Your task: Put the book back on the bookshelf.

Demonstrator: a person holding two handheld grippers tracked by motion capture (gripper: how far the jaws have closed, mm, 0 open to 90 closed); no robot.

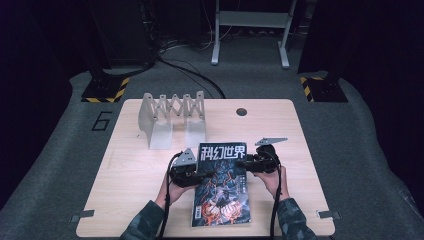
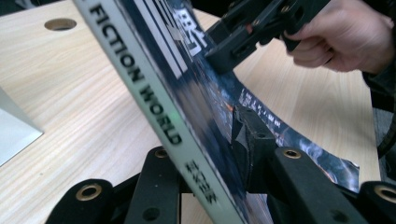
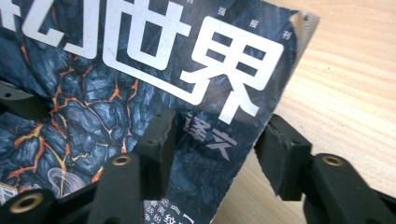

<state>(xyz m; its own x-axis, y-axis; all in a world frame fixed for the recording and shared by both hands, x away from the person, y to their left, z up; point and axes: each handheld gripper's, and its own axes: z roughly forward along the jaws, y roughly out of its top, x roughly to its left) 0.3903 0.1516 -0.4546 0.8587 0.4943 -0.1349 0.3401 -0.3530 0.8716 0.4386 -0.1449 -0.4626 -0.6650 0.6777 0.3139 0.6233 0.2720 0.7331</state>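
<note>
The magazine [image 1: 222,184], a science-fiction issue with a dark lava-pattern cover and large white title characters, was at the near middle of the desk [image 1: 135,175], held between both tongs. In the left gripper view its spine edge, lettered "FICTION WORLD", stood tilted clear of the wood rather than flat. The left tongs [image 1: 200,175] were closed on the spine edge, one jaw on the cover face and one behind, evidently to carry the stiffer bound side. The right tongs [image 1: 243,164] straddled the opposite, open edge near the top corner. In the right gripper view one jaw lay on the cover while the other stood off the page edge with a gap visible. Whether that pair had clamped could not be told. The cover bowed between the two holds, consistent with a thin, limp item supported at two points.

Beyond the magazine, at the far left of the desk, stood a grey expanding book rack [image 1: 172,119] with empty slots, well apart from the tongs. In the inspector's judgement the two-sided hold served to raise the magazine upright for filing there. A cable hole [image 1: 242,111] lay to the rack's right.
</note>
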